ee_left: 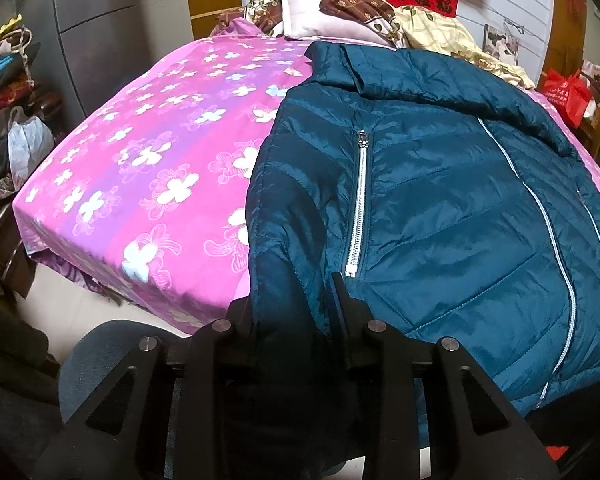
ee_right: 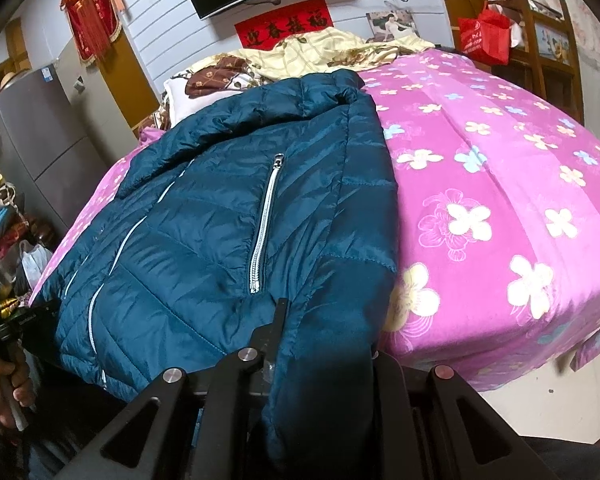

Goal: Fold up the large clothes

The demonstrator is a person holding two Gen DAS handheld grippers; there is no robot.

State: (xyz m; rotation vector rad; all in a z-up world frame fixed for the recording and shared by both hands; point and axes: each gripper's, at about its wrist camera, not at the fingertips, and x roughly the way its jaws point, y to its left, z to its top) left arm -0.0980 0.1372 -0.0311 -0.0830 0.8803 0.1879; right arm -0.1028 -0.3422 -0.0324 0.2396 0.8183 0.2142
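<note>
A dark teal puffer jacket [ee_left: 440, 200] [ee_right: 204, 232] lies front up on the pink flowered bed, collar toward the pillows. Its sleeves run along its sides, and the near edge hangs over the bed's front. In the left wrist view my left gripper [ee_left: 296, 304] has its fingers apart, with the jacket's left sleeve lying loosely between them. That fabric covers one finger. My right gripper [ee_right: 324, 332] is shut on the jacket's right sleeve near the cuff, and the sleeve drapes over and hides its right finger.
The pink flowered sheet [ee_left: 148, 168] [ee_right: 500, 200] covers the bed. Pillows and a yellow quilt [ee_right: 320, 52] are piled at the head. A grey cabinet [ee_left: 100, 20] and cluttered bags stand on the left. A red bag [ee_right: 484, 36] hangs on a wooden rack. A hand [ee_right: 0, 384] holds the other gripper's handle.
</note>
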